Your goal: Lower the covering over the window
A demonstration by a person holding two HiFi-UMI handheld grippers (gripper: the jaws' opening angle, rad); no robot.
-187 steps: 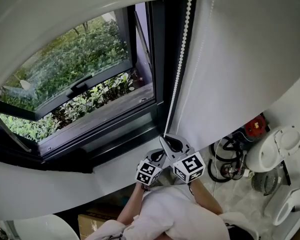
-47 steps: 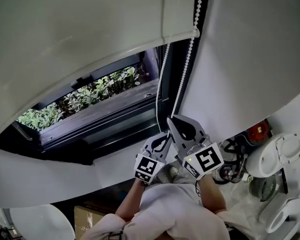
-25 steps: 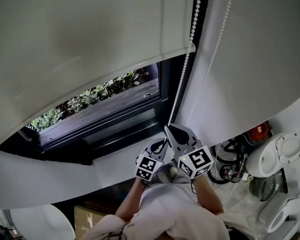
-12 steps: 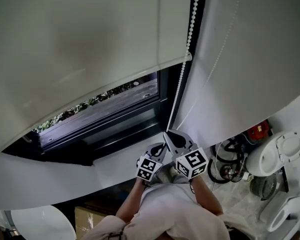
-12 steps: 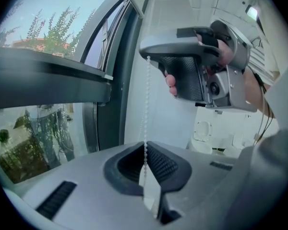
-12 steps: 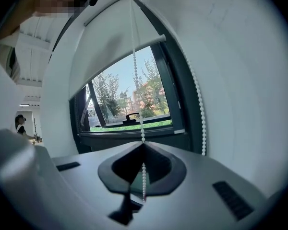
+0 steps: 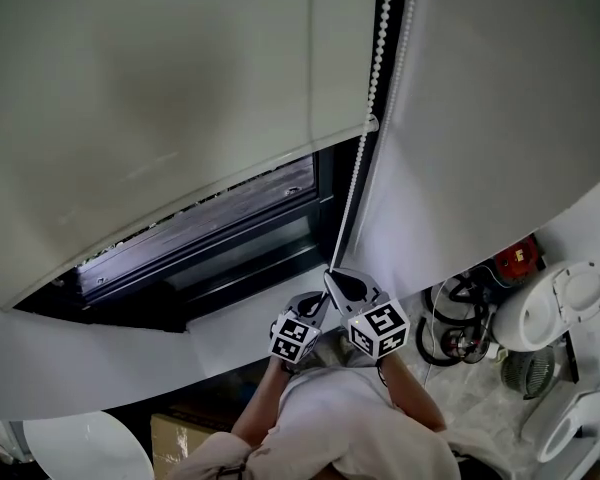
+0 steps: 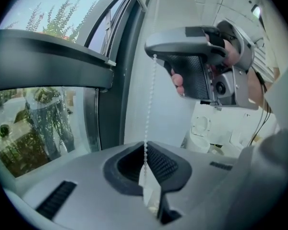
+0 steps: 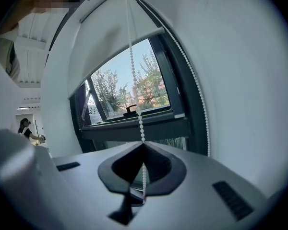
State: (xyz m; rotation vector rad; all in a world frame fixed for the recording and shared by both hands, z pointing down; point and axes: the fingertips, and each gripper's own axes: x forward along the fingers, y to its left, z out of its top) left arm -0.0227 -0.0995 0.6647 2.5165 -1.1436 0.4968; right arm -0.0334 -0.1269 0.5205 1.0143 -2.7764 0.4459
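Observation:
A pale roller blind (image 7: 160,118) hangs over most of the dark-framed window (image 7: 230,238); only a narrow strip of glass shows under its bottom bar. A white bead chain (image 7: 365,133) runs down the window's right side. My right gripper (image 7: 330,273) is shut on the chain, and my left gripper (image 7: 315,303) is shut on it just below. In the left gripper view the chain (image 8: 149,104) drops from the right gripper (image 8: 151,51) into the left gripper (image 8: 145,147). In the right gripper view the chain (image 9: 134,75) enters the right gripper (image 9: 143,145); a second strand (image 9: 192,80) hangs beside the frame.
White wall flanks the window on the right. Lower right on the floor stand a white toilet (image 7: 550,303), a red object (image 7: 515,258), coiled cables (image 7: 450,323) and a small fan (image 7: 525,368). A cardboard box (image 7: 180,433) sits below the sill.
The blind's bottom bar has come down, hiding more of the glass and the plants outside. Both grippers have sunk a little with the chain in them.

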